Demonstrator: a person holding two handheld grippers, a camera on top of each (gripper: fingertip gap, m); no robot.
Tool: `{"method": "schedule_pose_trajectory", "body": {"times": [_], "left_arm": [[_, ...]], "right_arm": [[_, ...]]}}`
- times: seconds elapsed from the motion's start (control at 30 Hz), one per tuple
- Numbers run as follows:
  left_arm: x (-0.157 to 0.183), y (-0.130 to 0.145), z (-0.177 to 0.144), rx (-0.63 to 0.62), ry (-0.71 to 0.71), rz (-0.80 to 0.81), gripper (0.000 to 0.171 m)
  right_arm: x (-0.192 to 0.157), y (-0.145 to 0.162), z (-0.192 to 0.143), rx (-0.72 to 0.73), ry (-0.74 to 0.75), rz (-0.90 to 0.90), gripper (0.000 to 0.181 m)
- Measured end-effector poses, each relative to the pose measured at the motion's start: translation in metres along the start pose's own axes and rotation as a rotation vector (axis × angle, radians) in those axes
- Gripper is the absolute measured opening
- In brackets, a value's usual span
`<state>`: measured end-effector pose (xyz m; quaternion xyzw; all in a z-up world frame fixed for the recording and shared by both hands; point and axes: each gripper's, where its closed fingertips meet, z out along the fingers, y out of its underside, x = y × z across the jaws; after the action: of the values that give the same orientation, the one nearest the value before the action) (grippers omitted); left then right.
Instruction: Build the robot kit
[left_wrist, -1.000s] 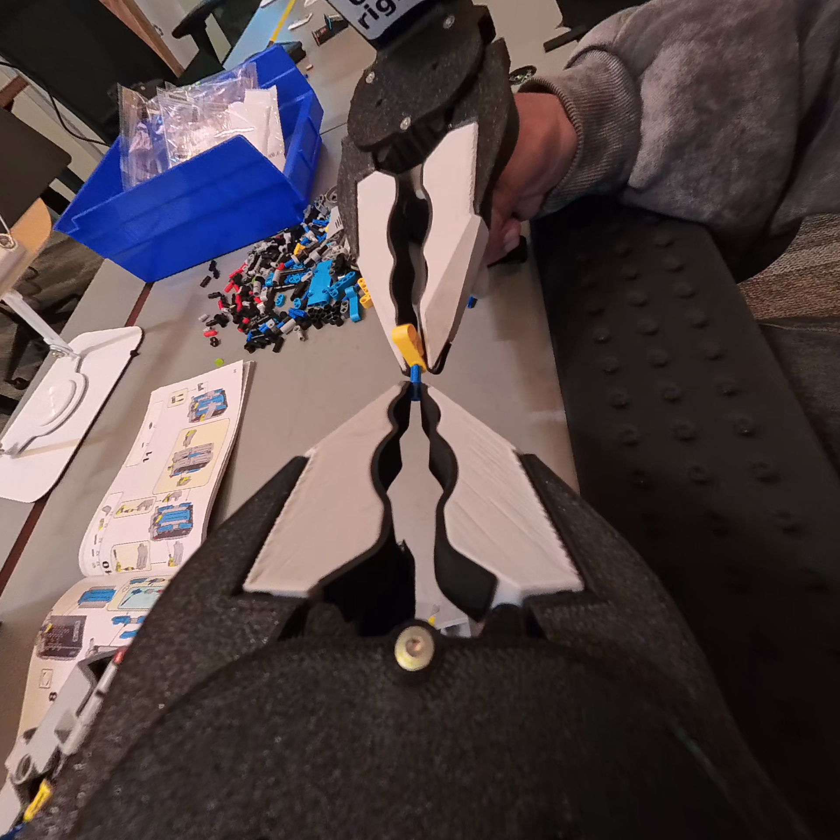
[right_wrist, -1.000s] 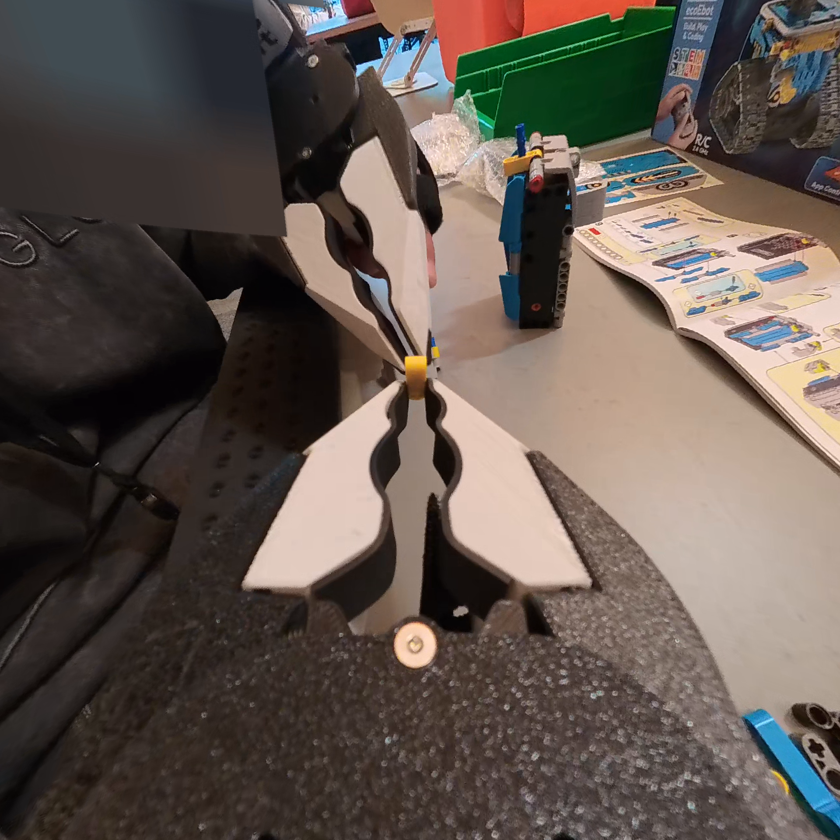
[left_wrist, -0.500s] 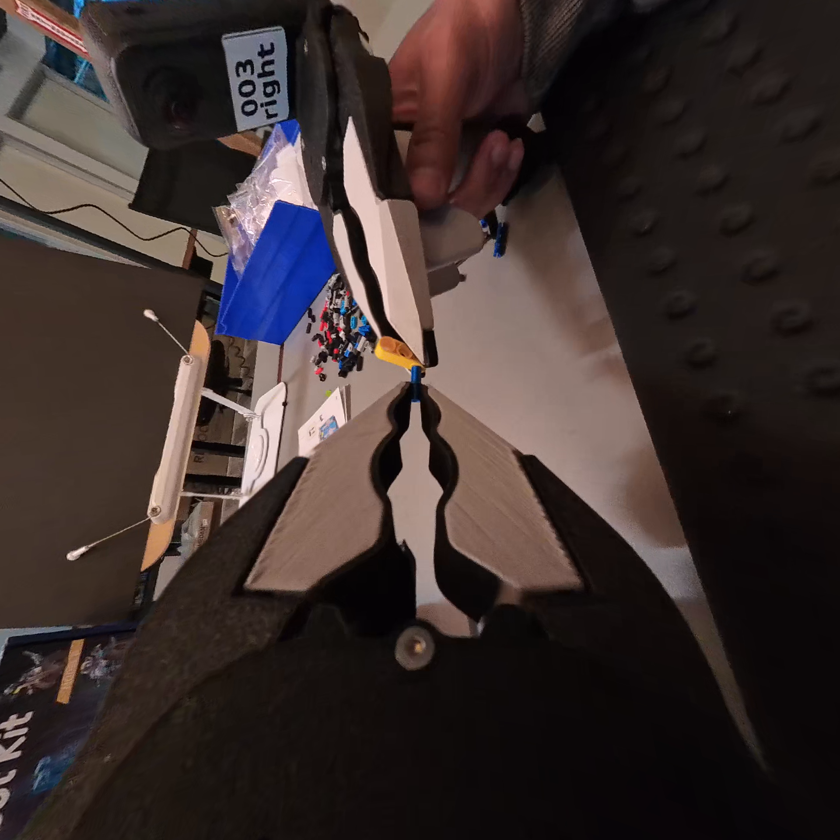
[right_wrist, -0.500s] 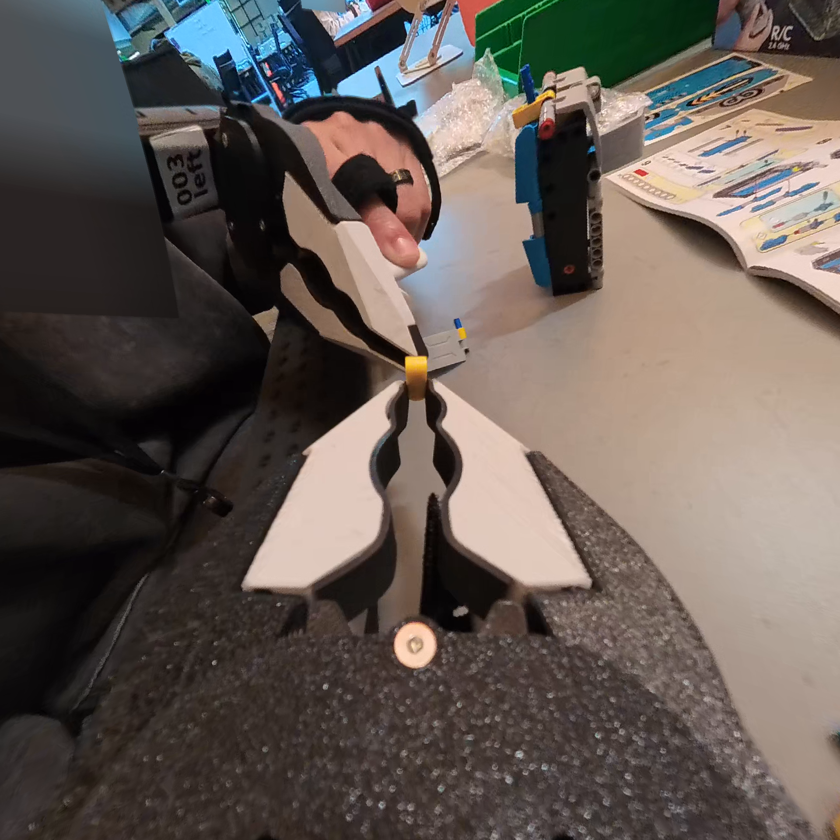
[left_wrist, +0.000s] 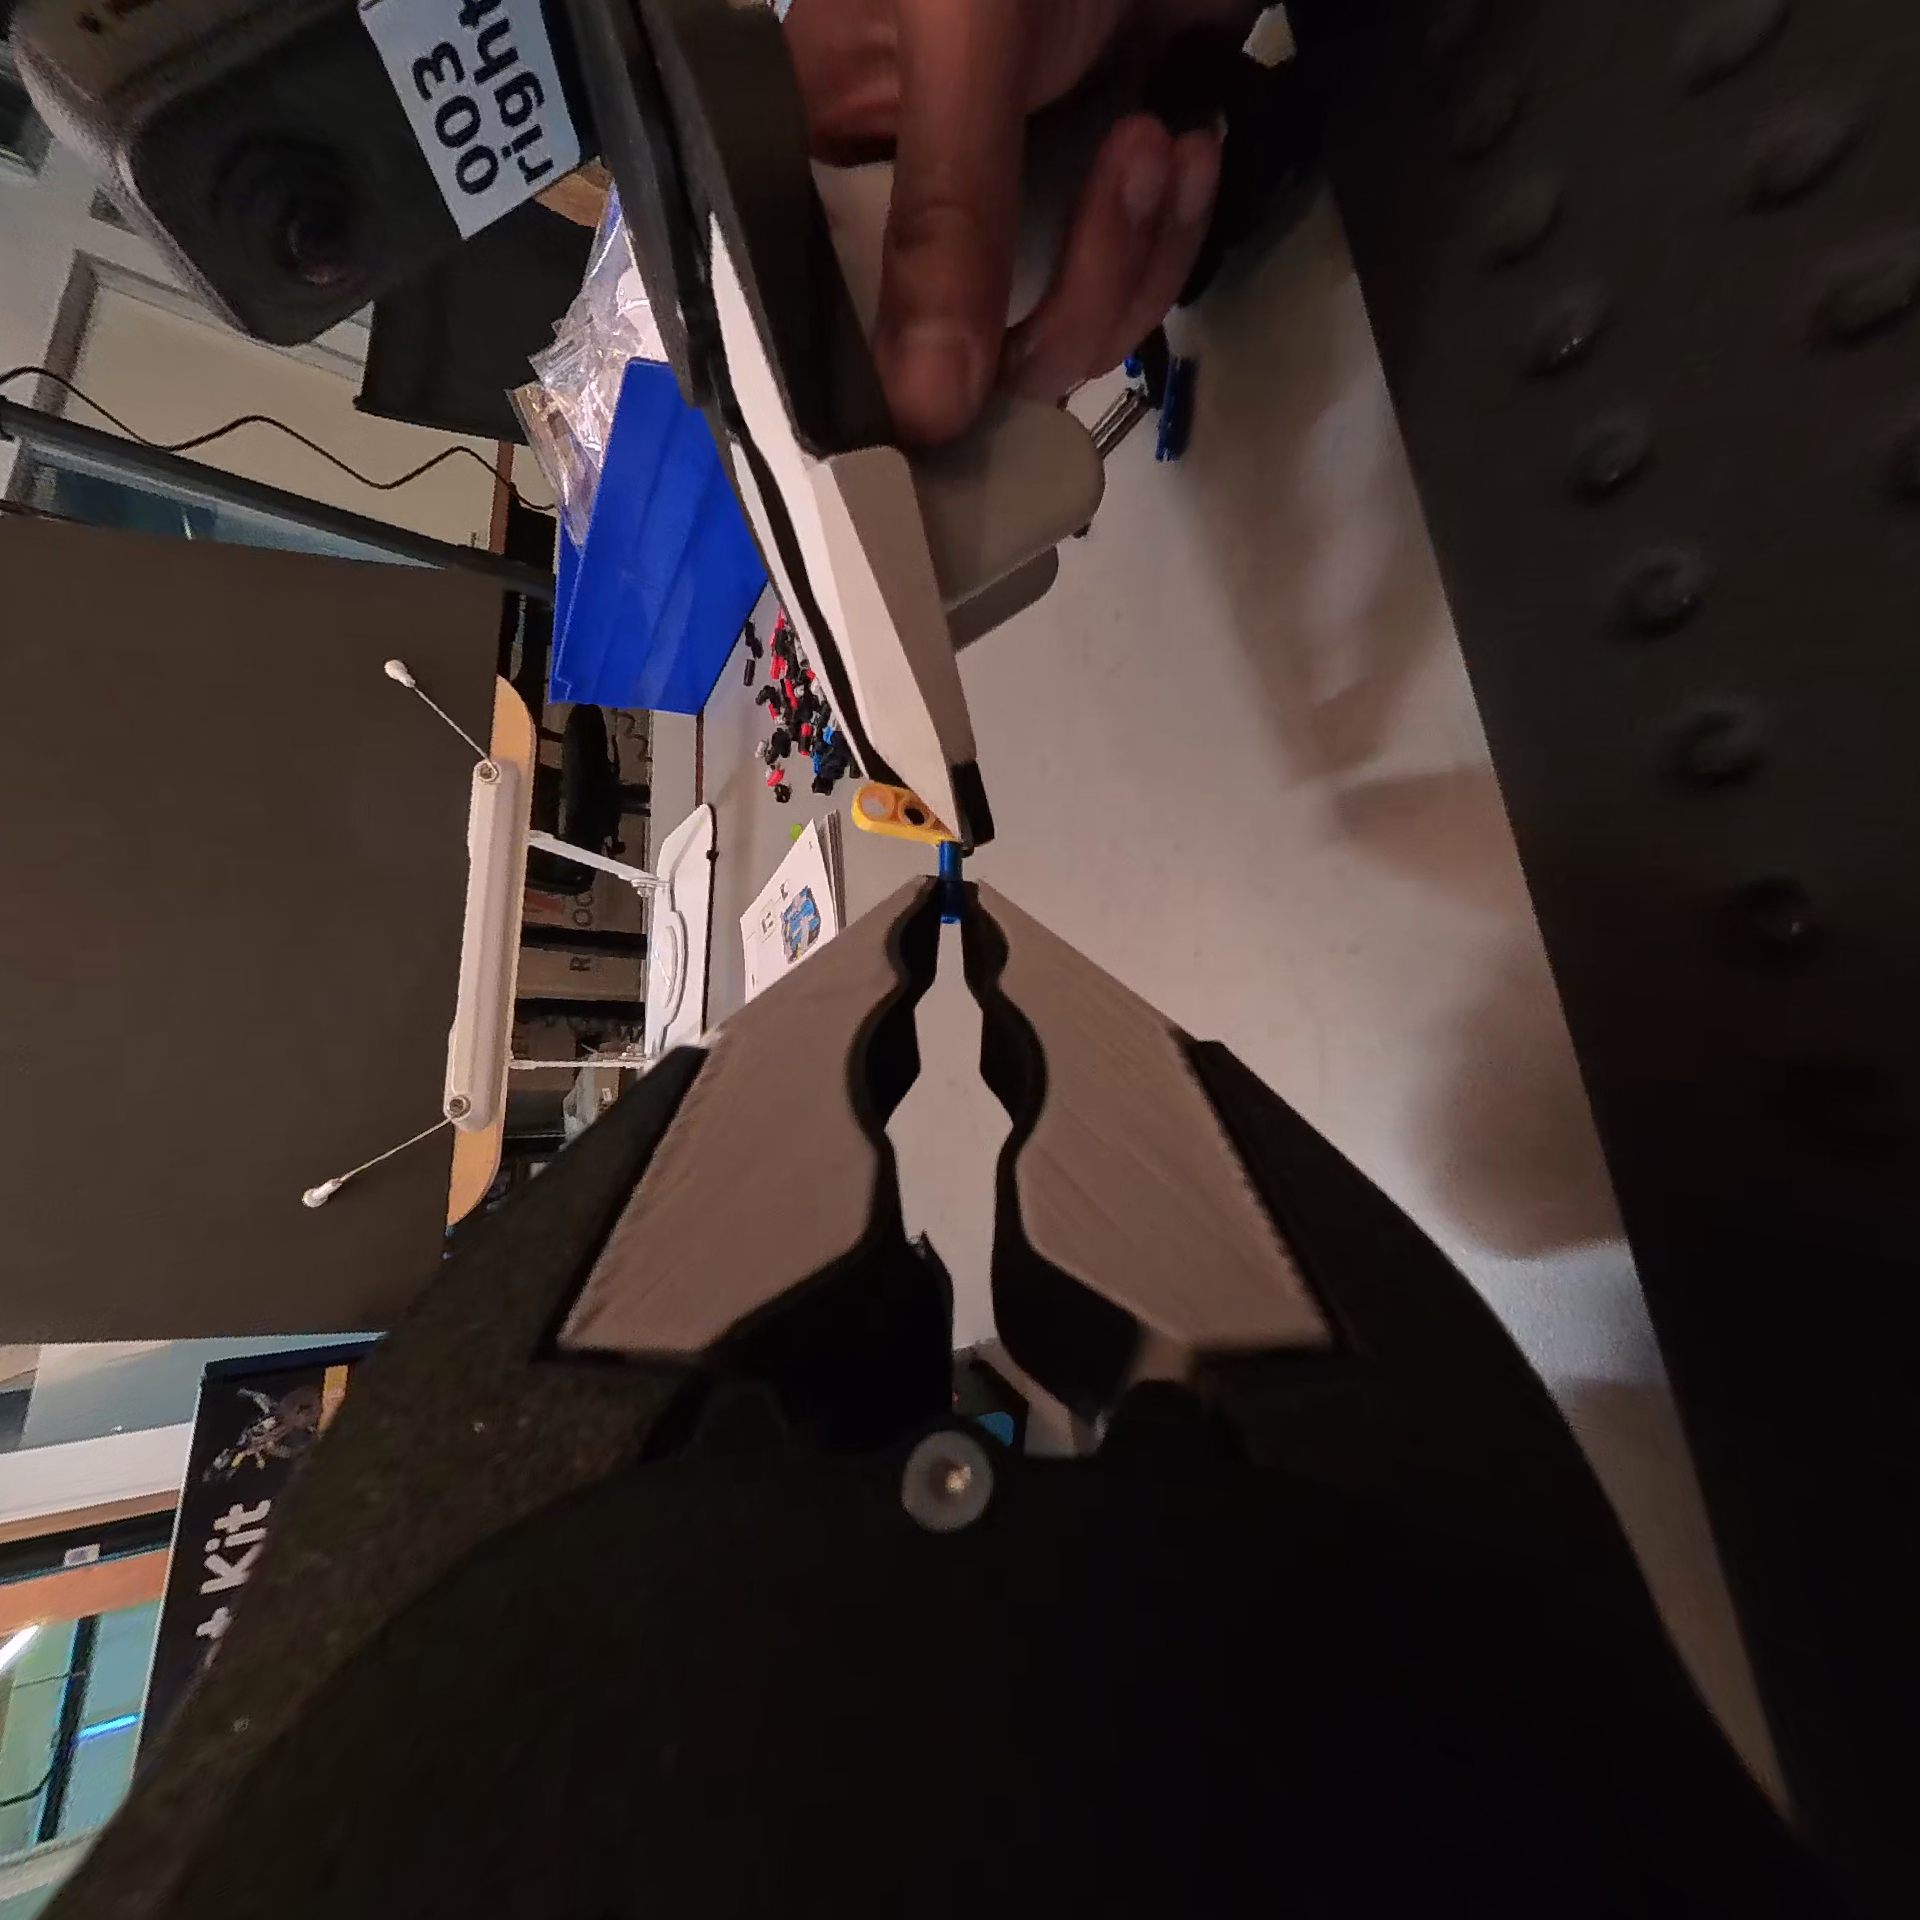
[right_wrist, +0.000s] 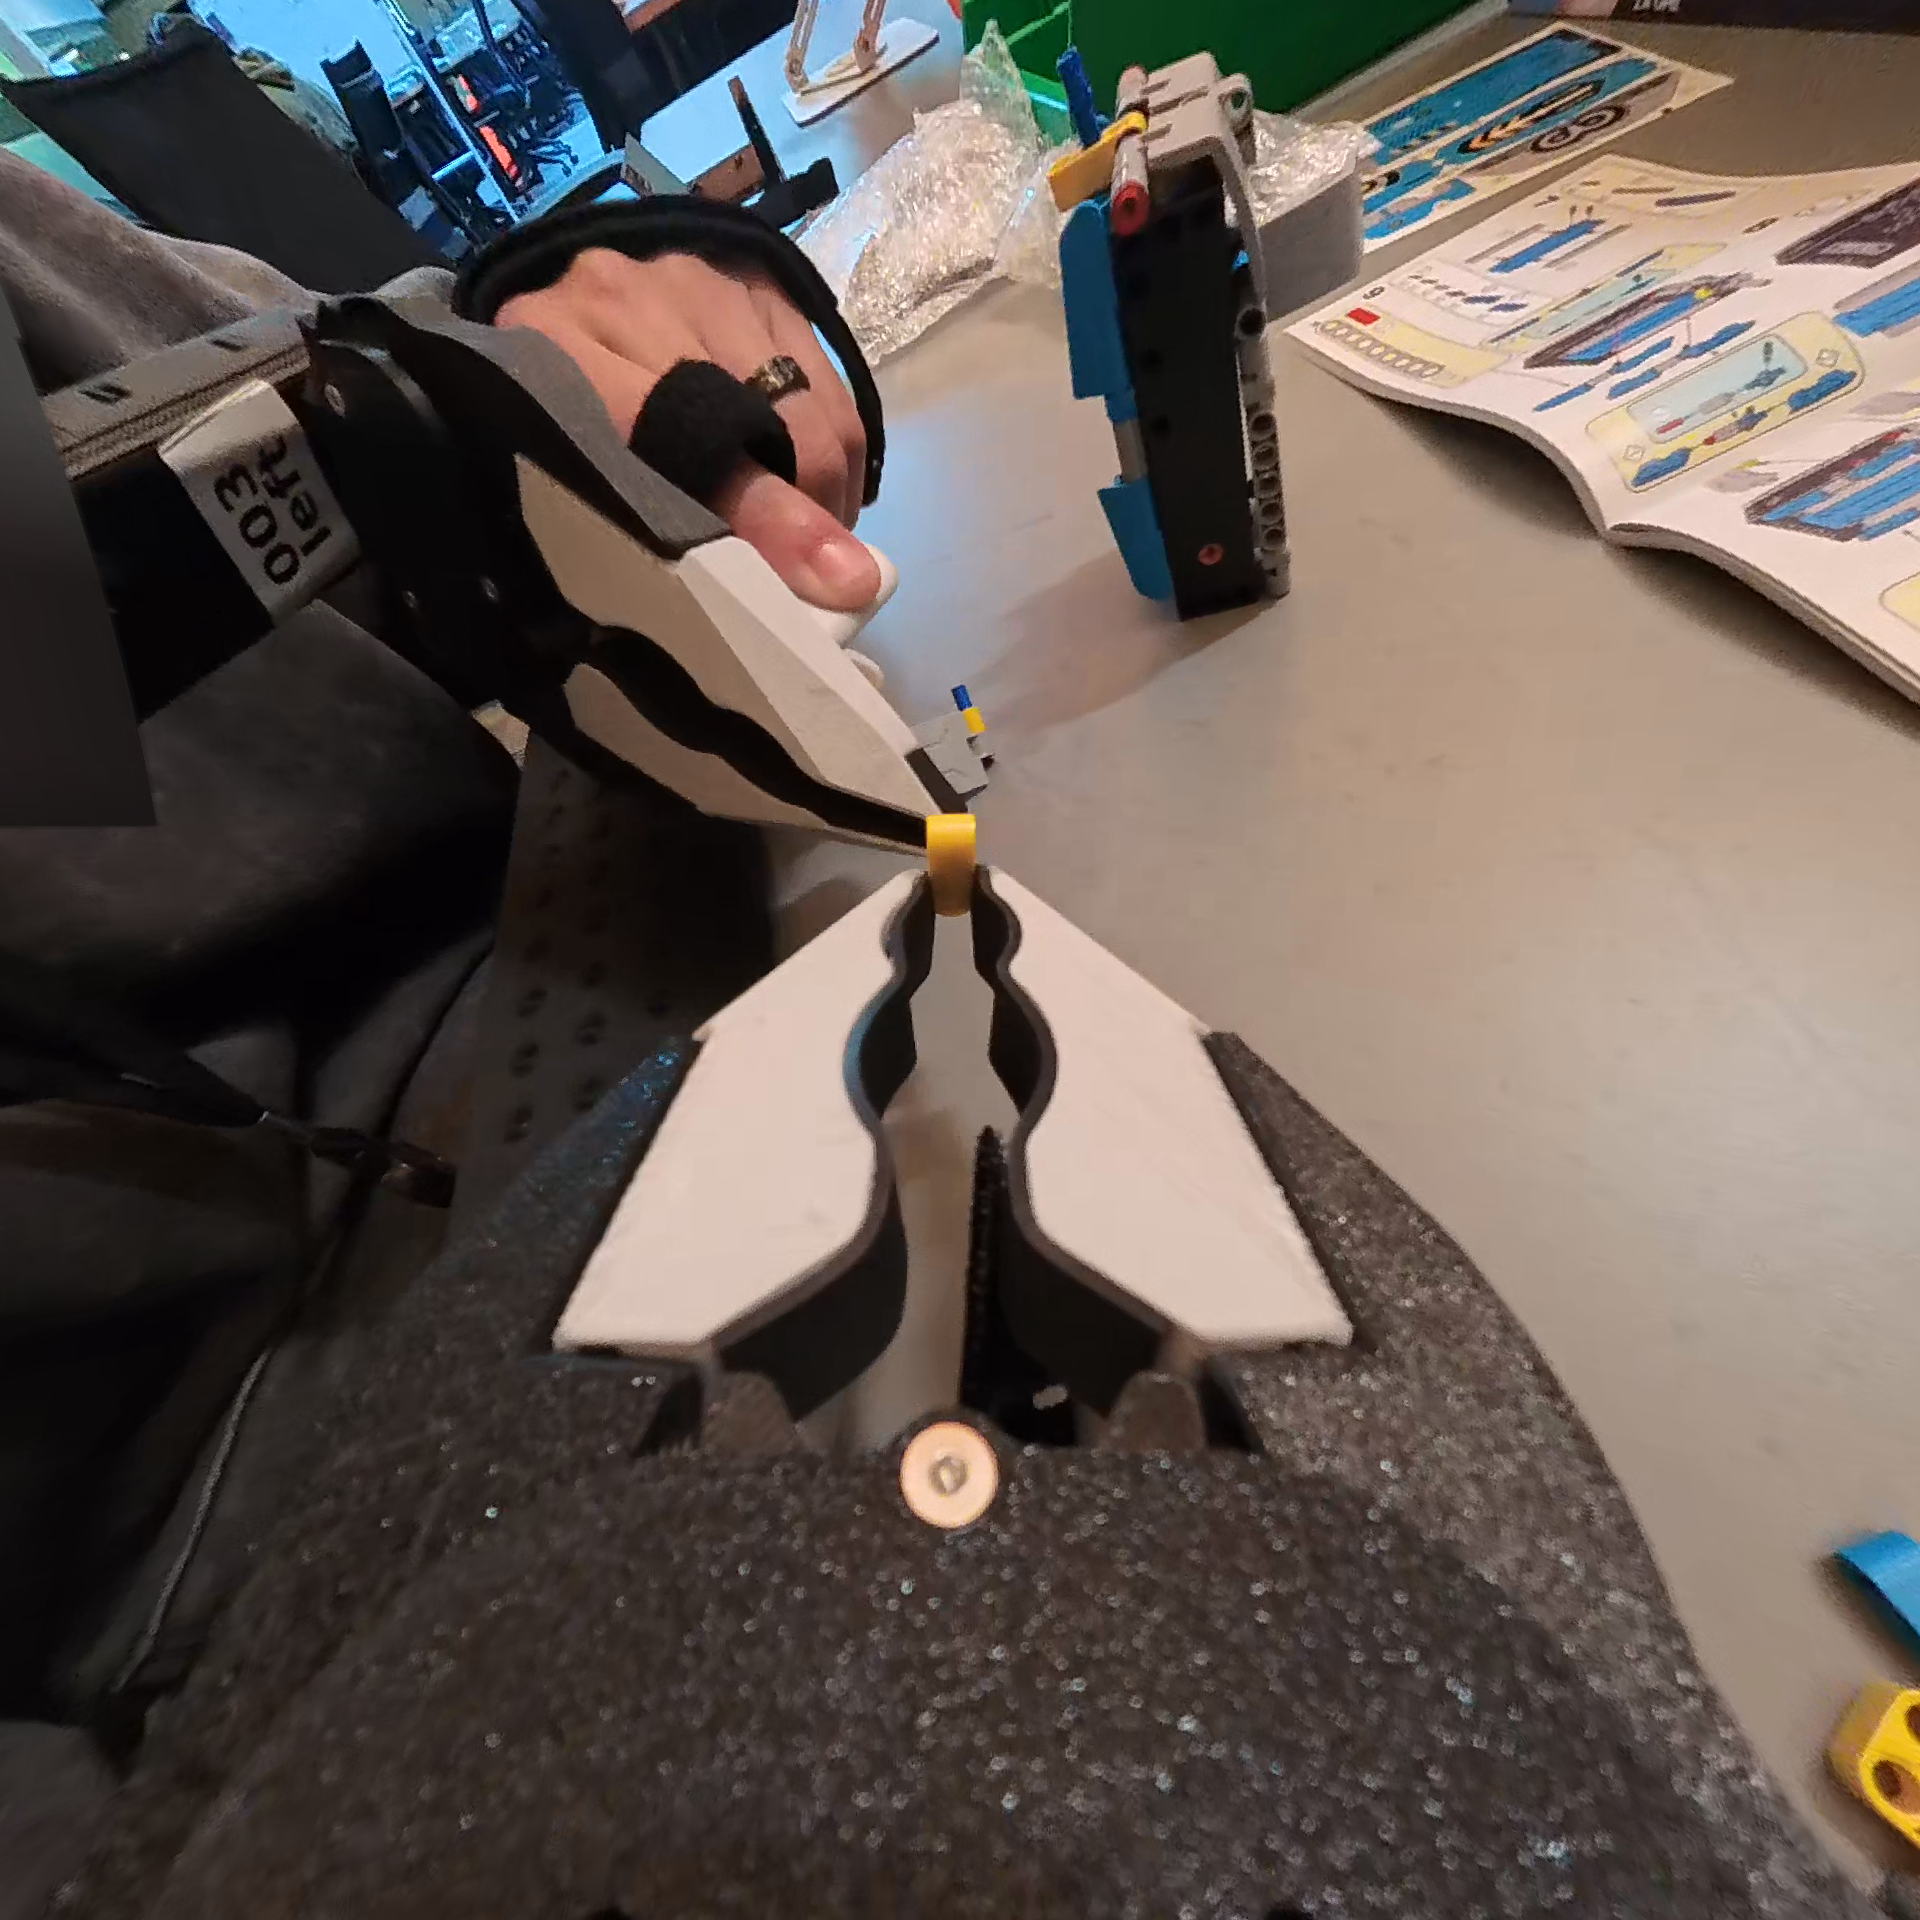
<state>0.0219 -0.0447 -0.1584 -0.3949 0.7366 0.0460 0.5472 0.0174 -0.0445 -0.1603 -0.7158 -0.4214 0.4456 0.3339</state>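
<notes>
My left gripper (left_wrist: 948, 896) is shut on a small blue pin (left_wrist: 948, 883), whose far end sits in a small yellow two-hole link (left_wrist: 896, 810). My right gripper (right_wrist: 951, 883) is shut on that yellow link (right_wrist: 951, 860). The two grippers meet tip to tip just above the grey table (right_wrist: 1455, 883). The right gripper shows in the left wrist view (left_wrist: 961, 800), held by a hand (left_wrist: 935, 208). The left gripper shows in the right wrist view (right_wrist: 925, 810), rolled on its side, held by a hand (right_wrist: 748, 416) in a black strap.
A blue, black and grey brick assembly (right_wrist: 1174, 343) stands upright on the table. An open instruction booklet (right_wrist: 1683, 374) lies to its right. A small grey part (right_wrist: 961, 743) lies behind the tips. A blue bin (left_wrist: 655, 540) and a heap of loose parts (left_wrist: 800, 707) lie farther off. The grippers are tip to tip, or close to it.
The left gripper has rolled about a quarter turn onto its side, so its view has tipped over. Both grippers have stayed shut, tip to tip, and have closed in on each other.
</notes>
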Motion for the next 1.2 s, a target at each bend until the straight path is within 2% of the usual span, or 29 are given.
{"method": "schedule_pose_trajectory", "body": {"times": [0.4,0.87,1.13,1.2], "left_arm": [[-0.002,-0.006,-0.003,0.027,-0.009,-0.018,0.001],[0.004,-0.006,-0.005,0.06,0.029,0.009,0.001],[0.005,-0.012,-0.007,0.082,0.028,-0.013,0.0],[0.013,-0.018,-0.009,0.108,0.068,-0.002,0.0]], "right_arm": [[-0.006,-0.004,-0.003,0.032,-0.062,0.038,0.006],[-0.004,0.003,0.002,-0.012,-0.03,-0.012,0.007],[-0.007,0.002,0.002,-0.003,-0.075,0.028,0.006],[-0.013,0.007,0.006,-0.037,-0.099,0.013,0.007]]}}
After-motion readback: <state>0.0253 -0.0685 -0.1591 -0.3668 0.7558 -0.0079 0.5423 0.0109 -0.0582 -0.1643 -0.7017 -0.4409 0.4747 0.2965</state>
